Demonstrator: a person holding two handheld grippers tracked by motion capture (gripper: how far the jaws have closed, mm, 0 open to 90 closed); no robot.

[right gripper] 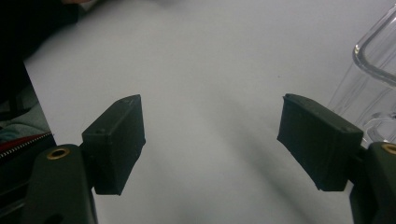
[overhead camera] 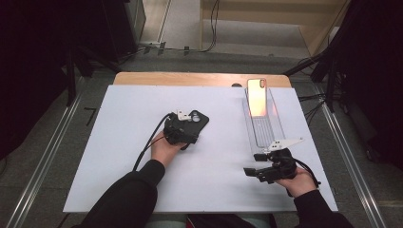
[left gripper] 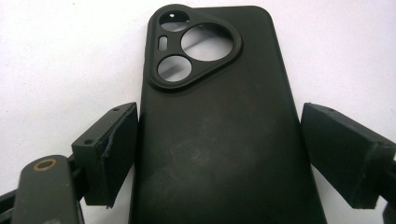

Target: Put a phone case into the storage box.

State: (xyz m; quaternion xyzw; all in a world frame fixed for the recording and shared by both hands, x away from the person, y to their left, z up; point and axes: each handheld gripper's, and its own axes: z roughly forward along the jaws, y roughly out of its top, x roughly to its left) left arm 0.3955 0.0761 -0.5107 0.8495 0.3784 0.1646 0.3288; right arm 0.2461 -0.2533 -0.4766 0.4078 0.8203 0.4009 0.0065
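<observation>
Black phone case (left gripper: 219, 140) lay flat on the white table sheet (overhead camera: 119, 156), left of centre, camera cutout at the far end. Left gripper (left gripper: 217, 154) straddled it: one pad touched an edge, the other stood just clear. Right gripper (right gripper: 210, 140), spread and empty, rested beside the clear tray (overhead camera: 278, 128) holding a phone (overhead camera: 257, 97).

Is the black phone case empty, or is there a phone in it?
Empty, as far as it shows: the black phone case lies back-up on the white board, and white shows through its camera cutouts where lenses would sit.
</observation>
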